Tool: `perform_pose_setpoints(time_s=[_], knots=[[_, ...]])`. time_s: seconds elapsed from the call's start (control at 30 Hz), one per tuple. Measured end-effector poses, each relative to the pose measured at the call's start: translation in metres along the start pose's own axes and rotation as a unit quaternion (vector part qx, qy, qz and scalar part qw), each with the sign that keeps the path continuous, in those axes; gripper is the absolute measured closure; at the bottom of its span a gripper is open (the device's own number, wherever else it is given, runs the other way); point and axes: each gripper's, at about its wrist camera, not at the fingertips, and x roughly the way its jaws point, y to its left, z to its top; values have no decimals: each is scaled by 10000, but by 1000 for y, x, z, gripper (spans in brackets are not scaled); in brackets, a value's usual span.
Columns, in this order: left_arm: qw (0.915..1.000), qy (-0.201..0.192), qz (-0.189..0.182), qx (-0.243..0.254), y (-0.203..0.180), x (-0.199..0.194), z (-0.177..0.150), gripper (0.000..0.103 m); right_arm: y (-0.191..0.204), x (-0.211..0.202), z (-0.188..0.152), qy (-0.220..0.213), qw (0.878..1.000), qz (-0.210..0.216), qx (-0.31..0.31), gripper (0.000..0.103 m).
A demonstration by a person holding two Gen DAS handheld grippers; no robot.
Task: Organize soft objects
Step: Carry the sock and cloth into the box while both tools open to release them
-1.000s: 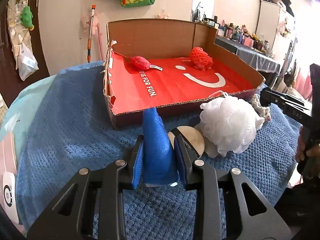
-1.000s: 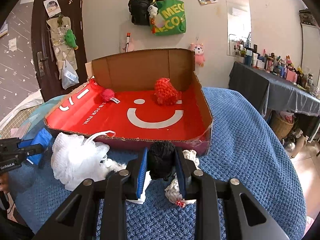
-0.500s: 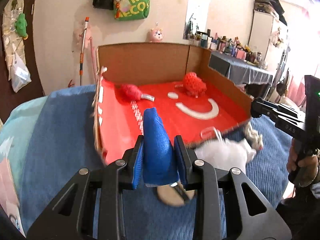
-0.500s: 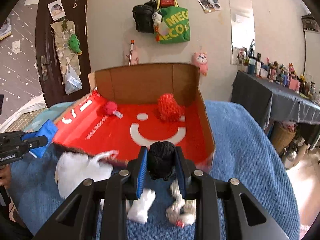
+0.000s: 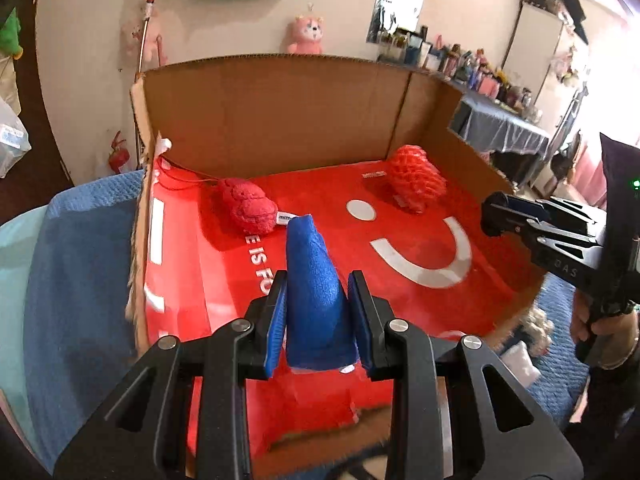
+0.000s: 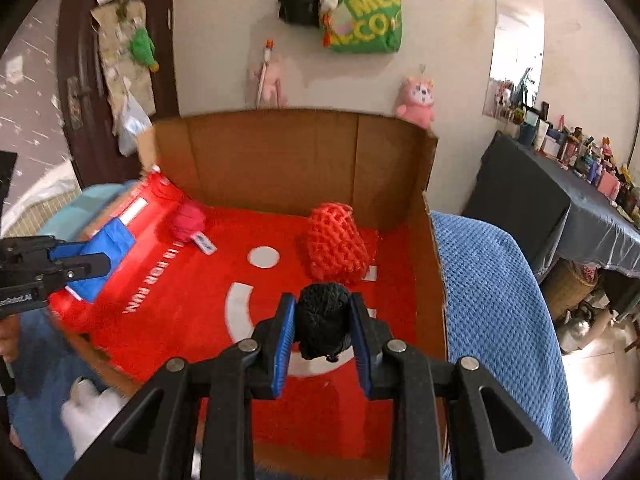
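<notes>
My left gripper (image 5: 318, 296) is shut on a blue soft cloth (image 5: 314, 292) and holds it above the front left of the open cardboard box (image 5: 280, 104) with a red floor. My right gripper (image 6: 322, 320) is shut on a black yarn ball (image 6: 322, 324) above the box's front right. In the box lie a red plush toy (image 5: 248, 206) at the back left and a red mesh sponge (image 5: 416, 178) at the back right. The right gripper also shows in the left wrist view (image 5: 520, 216); the left gripper shows in the right wrist view (image 6: 76, 260).
The box stands on a blue towel-covered surface (image 6: 492, 300). A white bath pouf (image 6: 86, 412) and a pale knitted toy (image 5: 536, 320) lie on the towel in front of the box. A dark table with bottles (image 6: 568, 200) stands at the right.
Both grippers have risen and moved forward, from over the towel in front of the box to above its red floor, each still holding its object.
</notes>
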Motion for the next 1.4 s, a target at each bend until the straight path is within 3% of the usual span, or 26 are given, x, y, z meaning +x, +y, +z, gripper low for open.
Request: perform_pose_setpoints(time_s=[0.3,0.5,0.97,1.4], knots=[[9988,468,167,-6,3,40,15,75,1,52,10,910,9954,-171,-250,74],[9972,707,249,-87,8,59,16,75,0,67,10,1231,9911,-319,-387,74],[9930,1022,563,-200,15,85,14,75,0,78,10,1412,9884,-338,-441,72],[9923,1023,691,-114,10,91,15,74,1,79,12,1444,9877,-347,-486,70]])
